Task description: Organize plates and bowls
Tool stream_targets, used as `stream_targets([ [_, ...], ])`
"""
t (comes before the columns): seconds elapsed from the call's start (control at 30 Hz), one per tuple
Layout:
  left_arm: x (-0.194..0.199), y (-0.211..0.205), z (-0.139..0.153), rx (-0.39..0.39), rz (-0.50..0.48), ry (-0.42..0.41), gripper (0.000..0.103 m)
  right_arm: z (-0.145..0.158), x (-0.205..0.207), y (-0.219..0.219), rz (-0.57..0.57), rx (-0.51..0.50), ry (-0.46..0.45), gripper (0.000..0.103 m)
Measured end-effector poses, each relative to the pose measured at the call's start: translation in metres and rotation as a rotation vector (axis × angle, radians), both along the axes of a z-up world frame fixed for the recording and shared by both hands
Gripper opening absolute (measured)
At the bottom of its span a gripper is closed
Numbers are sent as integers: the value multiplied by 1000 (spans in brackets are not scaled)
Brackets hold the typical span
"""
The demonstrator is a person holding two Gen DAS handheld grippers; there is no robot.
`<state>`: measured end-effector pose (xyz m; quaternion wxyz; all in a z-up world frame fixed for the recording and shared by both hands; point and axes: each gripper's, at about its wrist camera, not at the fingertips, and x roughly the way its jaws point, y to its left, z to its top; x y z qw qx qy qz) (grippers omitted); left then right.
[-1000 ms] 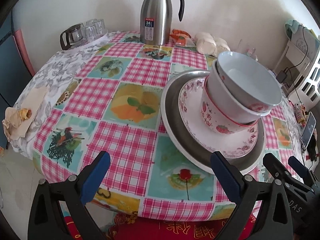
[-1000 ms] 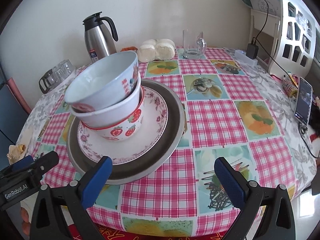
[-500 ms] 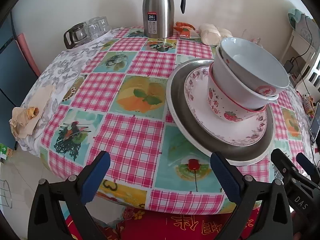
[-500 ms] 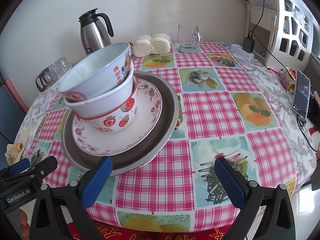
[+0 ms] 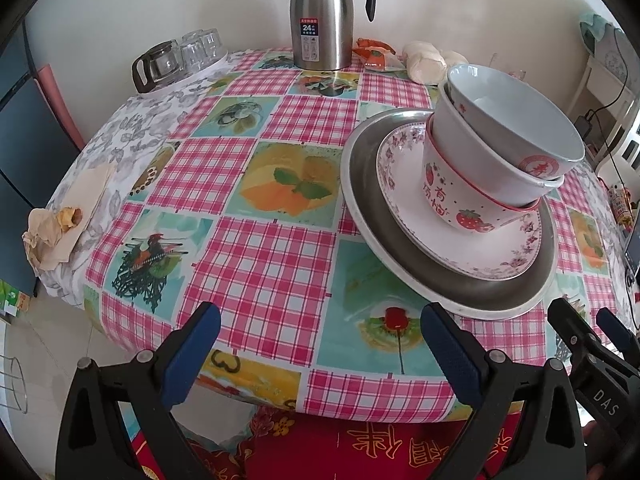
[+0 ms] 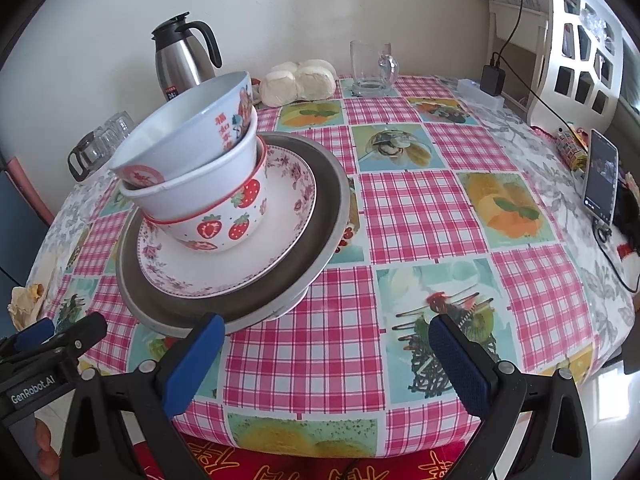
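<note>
A stack stands on the checked tablecloth: a large metal plate [image 5: 400, 248] [image 6: 320, 240], a floral plate [image 5: 480, 248] [image 6: 224, 268], a strawberry bowl [image 5: 452, 204] [image 6: 224, 224], a plain white bowl [image 5: 480, 160] [image 6: 200, 184] and a tilted top bowl with red print [image 5: 516, 120] [image 6: 188, 136]. My left gripper [image 5: 320, 344] is open and empty, low at the table's near edge, left of the stack. My right gripper [image 6: 326, 352] is open and empty, right of the stack; its left finger [image 6: 196, 356] overlaps the metal plate's rim in view.
A steel thermos jug [image 5: 324, 16] [image 6: 184, 60], buns [image 6: 300, 80], a glass mug [image 6: 372, 66] and a tray of glasses [image 5: 176, 60] stand at the back. Crumpled paper [image 5: 48, 236] lies at the left edge. A phone [image 6: 600, 176] and cables lie at the right.
Both grippers have pulled back and risen from the stack, so the table shows from further away. The stack has not moved. Both grippers stay open.
</note>
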<state>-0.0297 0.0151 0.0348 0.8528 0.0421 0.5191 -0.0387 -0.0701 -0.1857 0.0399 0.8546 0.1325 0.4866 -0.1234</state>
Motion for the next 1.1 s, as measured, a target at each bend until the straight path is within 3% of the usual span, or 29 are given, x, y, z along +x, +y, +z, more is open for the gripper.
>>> stream_targets([
  [1.1,2,5,-8,0,13,34,100,-5,-3,-5,-15,11,16,103],
])
